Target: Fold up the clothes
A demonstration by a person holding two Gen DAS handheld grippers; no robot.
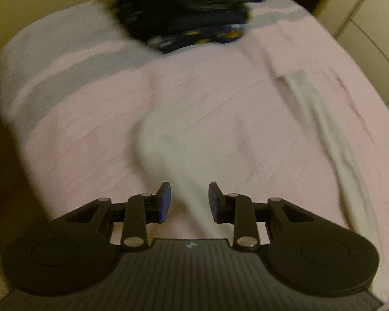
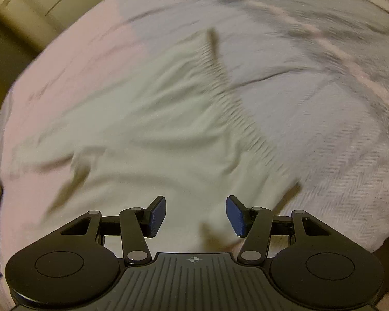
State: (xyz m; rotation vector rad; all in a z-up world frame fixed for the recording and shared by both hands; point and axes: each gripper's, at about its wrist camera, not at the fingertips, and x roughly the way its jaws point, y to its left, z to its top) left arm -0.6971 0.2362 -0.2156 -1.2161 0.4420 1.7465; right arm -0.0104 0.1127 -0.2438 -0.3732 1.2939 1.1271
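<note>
Your left gripper [image 1: 189, 202] hangs above a bed covered in a pink and grey bedspread [image 1: 90, 119], pointing forward and down across it. Its jaws stand open, with nothing between the blue pads [image 1: 165, 202]. A pale white garment [image 1: 168, 150] lies on the bedspread directly ahead of the fingers and runs back underneath them; whether the pads touch the cloth cannot be told because the picture is smeared by motion.

Your right gripper [image 2: 195, 216] is likewise held low over the bed, tilted downward. Its jaws are open wider than the left ones, blue pads [image 2: 236, 216] apart and holding nothing. Just beyond them spreads a rumpled white garment [image 2: 142, 119], with a ribbed edge [image 2: 236, 103] running diagonally along its right side.

Only the left wrist view shows a stack of dark folded clothes [image 1: 192, 18] at the far end of the bed, with yellow marks along one edge. It also shows a long white strip of cloth [image 1: 332, 140] lying along the right side of the bedspread, well apart from the garment beneath the fingers, and pale cabinet fronts [image 1: 370, 26] beyond the bed's right edge.

Only the right wrist view shows the herringbone weave of the grey blanket [image 2: 350, 176] to the right of the garment. Both views are blurred.
</note>
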